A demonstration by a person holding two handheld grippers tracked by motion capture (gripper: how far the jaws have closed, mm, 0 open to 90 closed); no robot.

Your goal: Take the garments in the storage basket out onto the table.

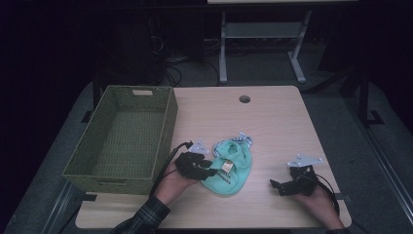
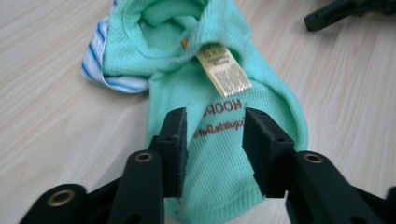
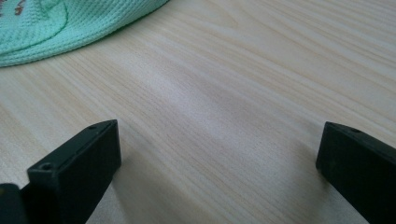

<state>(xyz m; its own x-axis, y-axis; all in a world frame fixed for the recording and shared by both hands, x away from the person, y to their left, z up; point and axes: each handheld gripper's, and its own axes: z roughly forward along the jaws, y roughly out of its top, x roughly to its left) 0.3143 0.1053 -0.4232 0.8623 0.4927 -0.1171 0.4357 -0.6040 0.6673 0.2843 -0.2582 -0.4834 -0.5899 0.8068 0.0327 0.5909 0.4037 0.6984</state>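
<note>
A small mint-green mesh garment [image 1: 236,163] lies crumpled on the wooden table [image 1: 277,122], with a blue-and-white striped piece [image 1: 242,141] at its far end and a tan label [image 2: 223,70] on top. My left gripper [image 1: 212,171] hovers over the garment's left near edge. In the left gripper view the garment [image 2: 275,98] shows red print between the jaws of my left gripper [image 2: 214,126], which stand apart above the cloth. My right gripper [image 1: 275,185] rests open on bare table to the garment's right. The right gripper view shows my right gripper [image 3: 219,135] and the garment's hem [image 3: 56,23].
An empty green woven basket [image 1: 168,126] stands at the table's left side, close to the left hand. A round cable hole [image 1: 244,99] sits near the far edge. The right gripper's jaw tip [image 2: 341,11] shows beyond the garment. A desk frame [image 1: 263,34] stands behind.
</note>
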